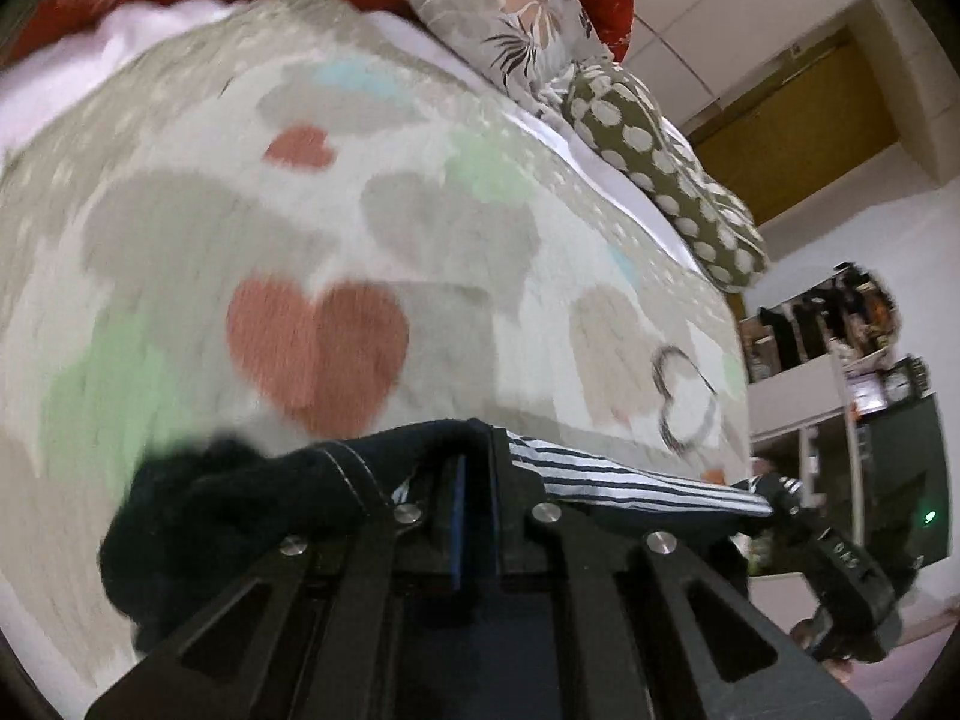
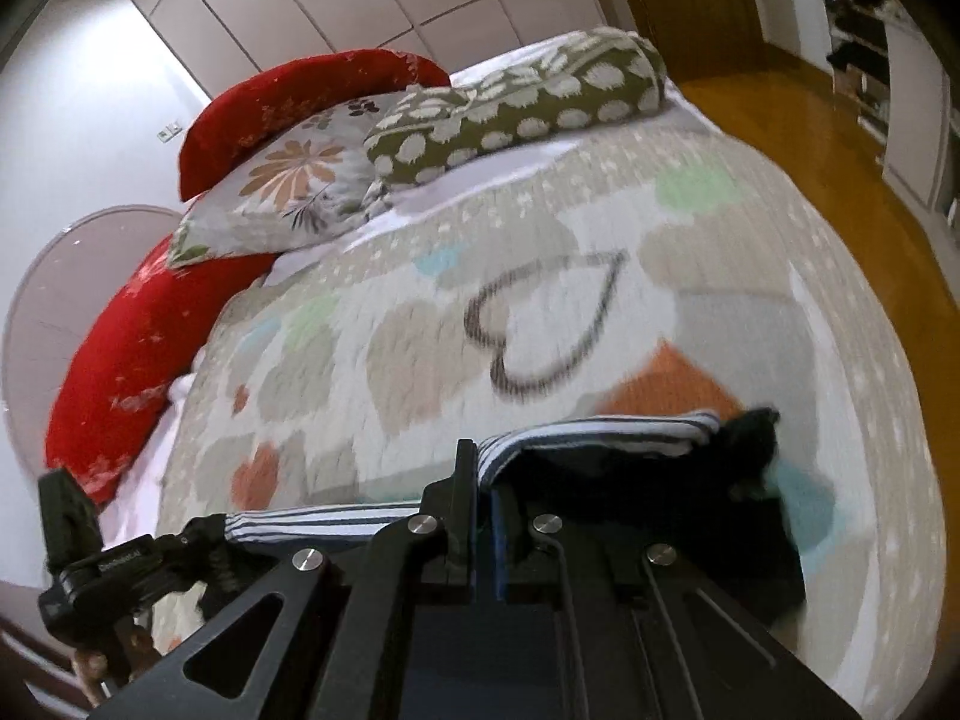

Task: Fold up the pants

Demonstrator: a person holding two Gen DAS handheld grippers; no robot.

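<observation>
I see open heart-print bed cover [image 1: 336, 228] ahead of both views, wide room to pass. Obstacles sit at the headboard end: red cushions [image 2: 138, 354], floral pillow [image 2: 288, 186], spotted bolster [image 2: 516, 108]. Wood floor [image 2: 828, 138] drops off beside the bed; cluttered shelves [image 1: 840, 348] stand beyond that edge.

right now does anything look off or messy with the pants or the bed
Nothing stands out. The left gripper and right gripper are each shut on the pants, whose striped band is stretched between them above the heart-print bedspread.
</observation>
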